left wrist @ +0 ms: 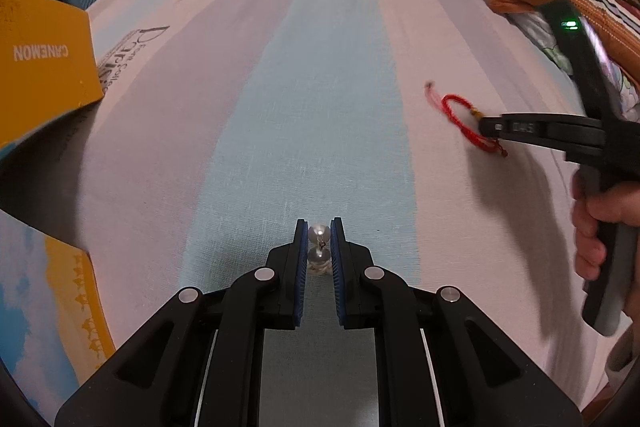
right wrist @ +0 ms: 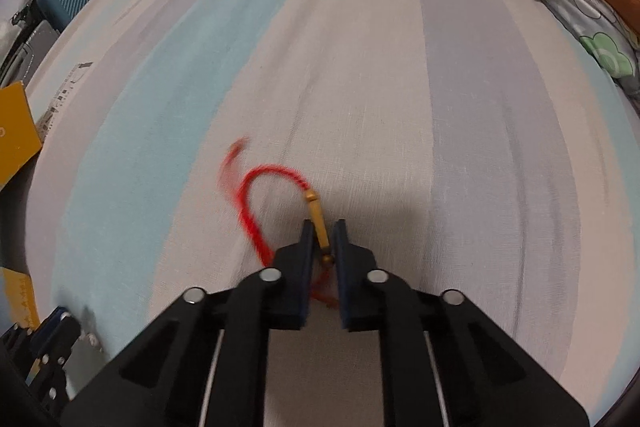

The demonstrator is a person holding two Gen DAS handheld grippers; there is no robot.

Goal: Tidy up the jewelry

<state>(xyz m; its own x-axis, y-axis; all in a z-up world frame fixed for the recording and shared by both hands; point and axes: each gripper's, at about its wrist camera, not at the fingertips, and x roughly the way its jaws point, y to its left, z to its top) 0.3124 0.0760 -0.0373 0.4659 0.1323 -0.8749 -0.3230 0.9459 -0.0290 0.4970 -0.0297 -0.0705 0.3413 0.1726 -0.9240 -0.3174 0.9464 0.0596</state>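
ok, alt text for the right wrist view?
The right gripper pinches the gold bead of a red cord bracelet, its loop trailing ahead over a striped bedsheet. A yellow box sits at the left edge.

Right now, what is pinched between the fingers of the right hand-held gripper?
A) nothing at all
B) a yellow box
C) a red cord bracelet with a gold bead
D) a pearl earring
C: in the right wrist view the right hand-held gripper has its fingers closed on the gold tube bead of the red cord bracelet, whose loop trails onto the striped bedsheet.
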